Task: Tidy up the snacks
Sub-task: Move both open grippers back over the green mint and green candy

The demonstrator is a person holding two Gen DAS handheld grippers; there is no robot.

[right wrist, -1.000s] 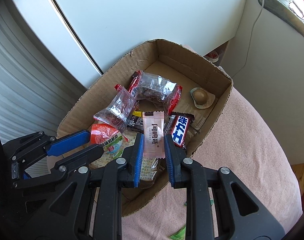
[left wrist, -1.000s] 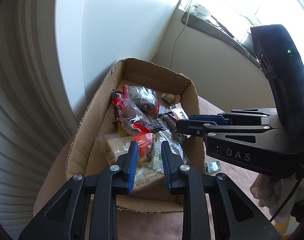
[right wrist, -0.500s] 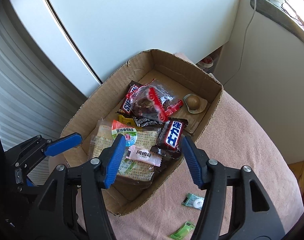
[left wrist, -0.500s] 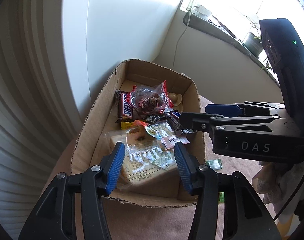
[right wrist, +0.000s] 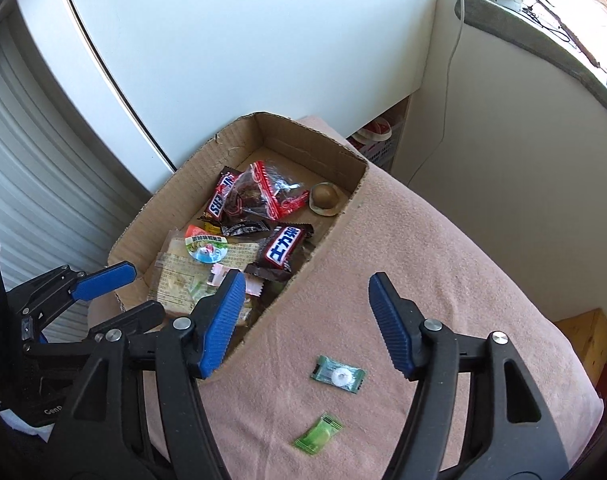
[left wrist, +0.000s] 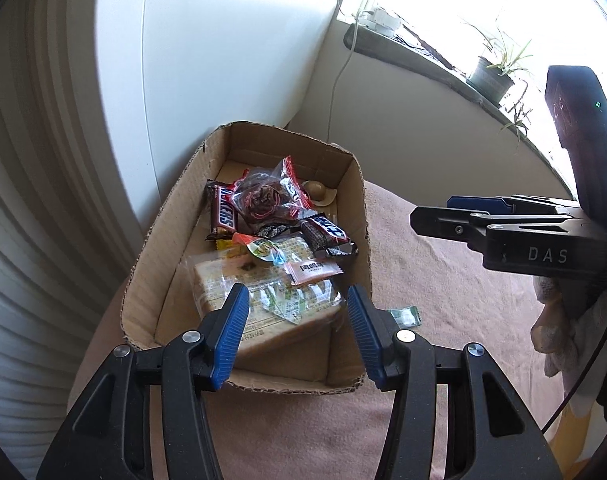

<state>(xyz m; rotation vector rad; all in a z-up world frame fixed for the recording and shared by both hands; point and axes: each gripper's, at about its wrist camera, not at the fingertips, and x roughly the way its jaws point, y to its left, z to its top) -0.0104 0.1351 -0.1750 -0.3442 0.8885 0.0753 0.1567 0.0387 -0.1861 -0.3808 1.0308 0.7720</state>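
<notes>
Snacks fill the cardboard box (right wrist: 335, 236), which sits on a pink blanket (right wrist: 443, 280). A Snickers bar (right wrist: 281, 245) and a pink packet (left wrist: 311, 272) now lie on the big bread bag (left wrist: 263, 312); a second ago the right gripper (right wrist: 305, 320) and the left gripper (left wrist: 295, 332) each squeezed a snack. Now both have pulled back and their jaws are wide open and empty. A green mint (right wrist: 338, 374) and a light green candy (right wrist: 318, 435) lie on the blanket beside the box, in front of the right gripper.
</notes>
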